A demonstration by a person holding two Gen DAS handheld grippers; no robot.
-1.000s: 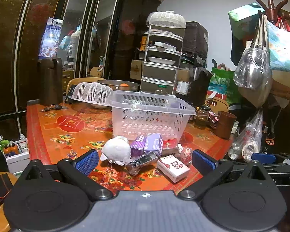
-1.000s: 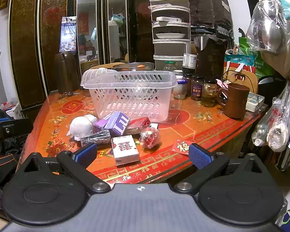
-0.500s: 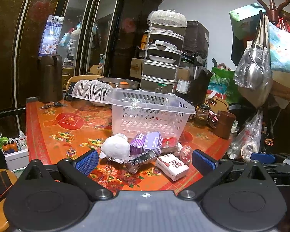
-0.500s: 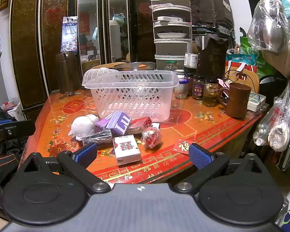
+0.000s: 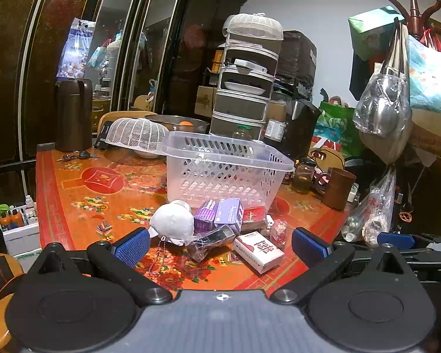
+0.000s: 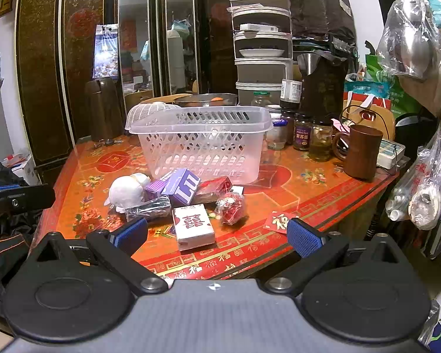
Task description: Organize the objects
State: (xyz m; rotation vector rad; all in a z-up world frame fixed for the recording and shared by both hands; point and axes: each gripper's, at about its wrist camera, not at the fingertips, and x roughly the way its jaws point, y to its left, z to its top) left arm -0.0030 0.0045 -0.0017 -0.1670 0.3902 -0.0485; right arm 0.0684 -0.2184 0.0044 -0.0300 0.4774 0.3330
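A clear plastic basket [image 5: 226, 173] [image 6: 203, 144] stands on the red patterned table [image 5: 103, 194] [image 6: 308, 188]. In front of it lies a pile: a white plush toy [image 5: 172, 220] [image 6: 126, 189], purple boxes [image 5: 220, 214] [image 6: 179, 186], a dark wrapped item [image 5: 211, 239] [image 6: 148, 207], a white box with red characters [image 5: 258, 251] [image 6: 192, 226], a red wrapped ball [image 6: 230, 207] and a red box [image 6: 214, 185]. My left gripper [image 5: 219, 245] is open and empty, short of the pile. My right gripper [image 6: 216, 235] is open and empty, near the table's front edge.
A brown mug [image 6: 361, 151], several jars [image 6: 302, 132], a white mesh cover [image 5: 136, 133], a dark flask [image 5: 73, 114] and a stacked food cover tower [image 5: 247, 79] stand around the basket. Plastic bags [image 6: 417, 185] hang at the table's right. A red card [image 6: 279, 220] lies near the front edge.
Both grippers have drifted slightly; the pile sits a little lower in the left wrist view. Nothing was grasped or moved.
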